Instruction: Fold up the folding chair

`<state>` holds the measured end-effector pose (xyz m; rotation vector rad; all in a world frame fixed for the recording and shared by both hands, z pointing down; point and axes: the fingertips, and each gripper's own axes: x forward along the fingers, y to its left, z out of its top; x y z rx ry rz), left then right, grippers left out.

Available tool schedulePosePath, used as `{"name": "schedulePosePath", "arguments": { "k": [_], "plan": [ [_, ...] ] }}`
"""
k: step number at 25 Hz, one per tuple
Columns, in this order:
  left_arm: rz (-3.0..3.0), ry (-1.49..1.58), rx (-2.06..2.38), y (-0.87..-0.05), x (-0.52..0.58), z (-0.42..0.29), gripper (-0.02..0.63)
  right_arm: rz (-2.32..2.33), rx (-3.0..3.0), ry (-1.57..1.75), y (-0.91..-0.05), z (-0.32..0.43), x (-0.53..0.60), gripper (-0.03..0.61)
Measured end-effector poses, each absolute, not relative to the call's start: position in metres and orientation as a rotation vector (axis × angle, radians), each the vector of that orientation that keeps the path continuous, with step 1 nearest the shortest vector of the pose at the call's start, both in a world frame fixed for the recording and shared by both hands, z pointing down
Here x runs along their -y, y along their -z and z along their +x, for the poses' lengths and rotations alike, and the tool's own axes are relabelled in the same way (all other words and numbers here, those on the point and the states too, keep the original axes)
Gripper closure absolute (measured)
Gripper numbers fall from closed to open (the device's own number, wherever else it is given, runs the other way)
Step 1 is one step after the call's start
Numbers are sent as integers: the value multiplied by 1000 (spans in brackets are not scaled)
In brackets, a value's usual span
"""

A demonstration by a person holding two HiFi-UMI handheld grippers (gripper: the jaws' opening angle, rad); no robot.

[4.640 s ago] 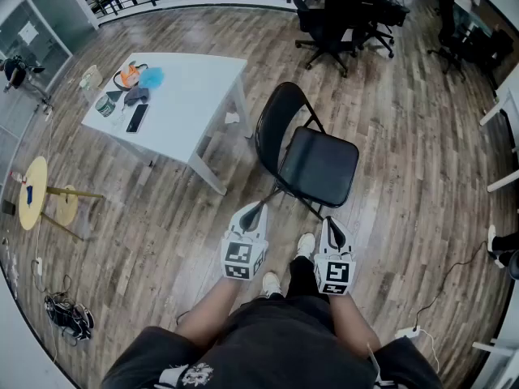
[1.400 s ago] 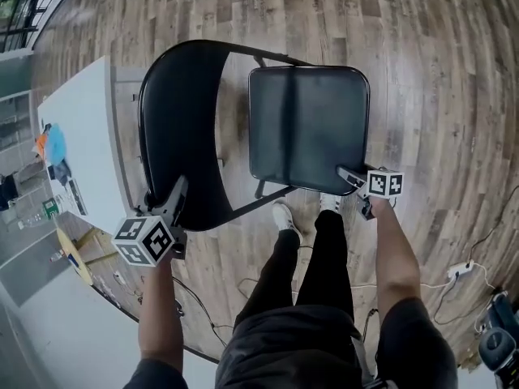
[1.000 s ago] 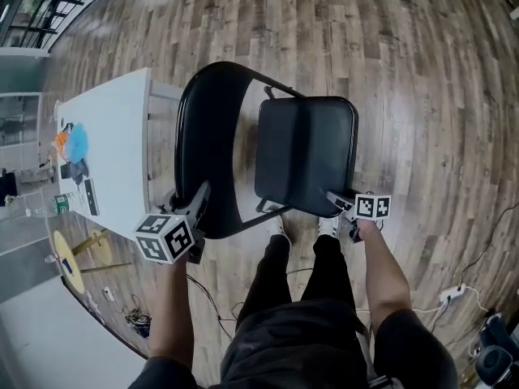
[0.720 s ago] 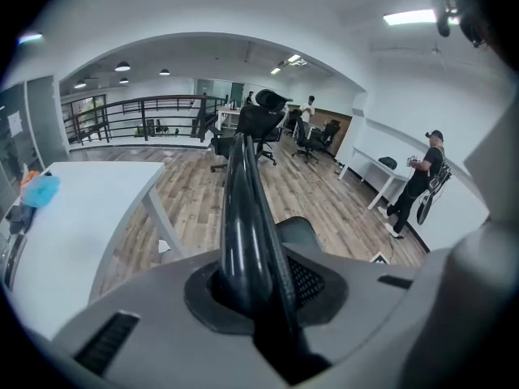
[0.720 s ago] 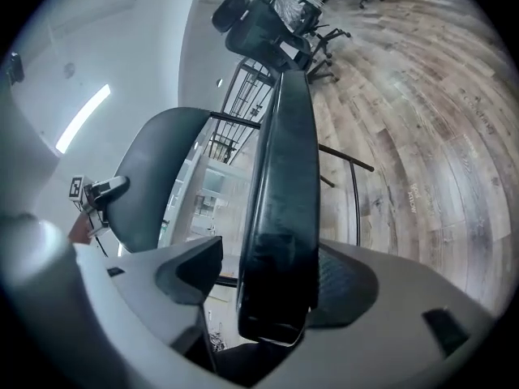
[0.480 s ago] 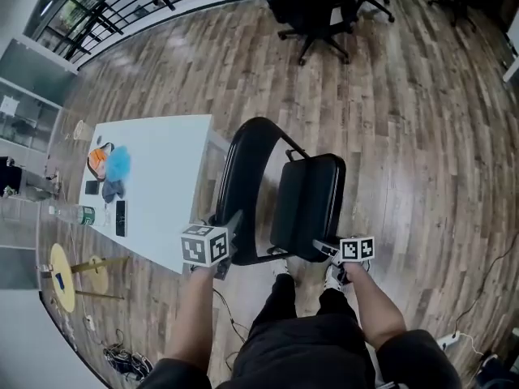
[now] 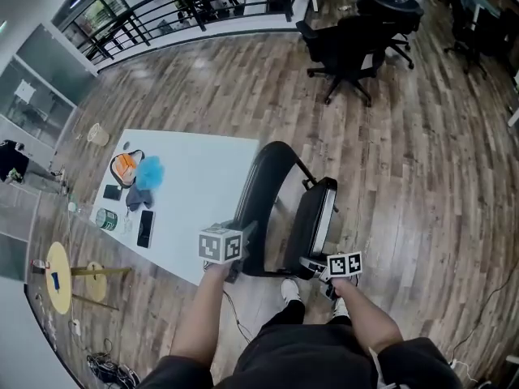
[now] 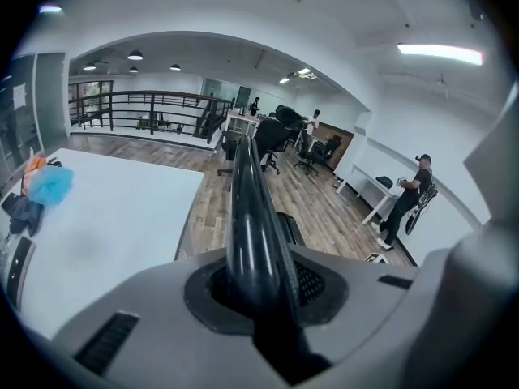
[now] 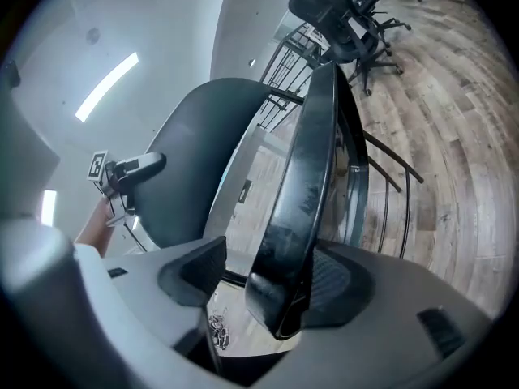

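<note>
Folding chair (image 7: 268,168), head view: stands on wood floor (image 7: 405,136) beside white worktop (image 7: 195,177); seat (image 7: 315,217) tipped nearly upright, fold almost done. Left gripper (image 7: 243,240) and right gripper (image 7: 312,262) each at near end of chair.

Left gripper view: jaws clamped on backrest rim (image 8: 247,209). Best: hold frame steady.

Right gripper view: jaws closing, seat edge between them, resting on one pad, gap at other. Best: secure seat, press it flat against backrest.
</note>
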<state>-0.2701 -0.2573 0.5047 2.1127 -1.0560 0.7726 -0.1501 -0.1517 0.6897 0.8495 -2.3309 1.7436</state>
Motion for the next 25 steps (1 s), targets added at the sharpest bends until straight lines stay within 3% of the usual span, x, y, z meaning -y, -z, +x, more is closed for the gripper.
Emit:
{"name": "schedulePosePath", "arguments": {
  "k": [6, 12, 25],
  "plan": [
    [2104, -757, 1049, -500, 270, -307, 543, 797, 2334, -1692, -676, -221, 177, 310],
    [2104, -755, 1050, -498, 284, -342, 543, 815, 2324, -1613, -680, -278, 203, 422],
    [2105, -789, 1074, -499, 298, -371, 543, 784, 2305, -1505, -689, -353, 234, 431]
  ]
}}
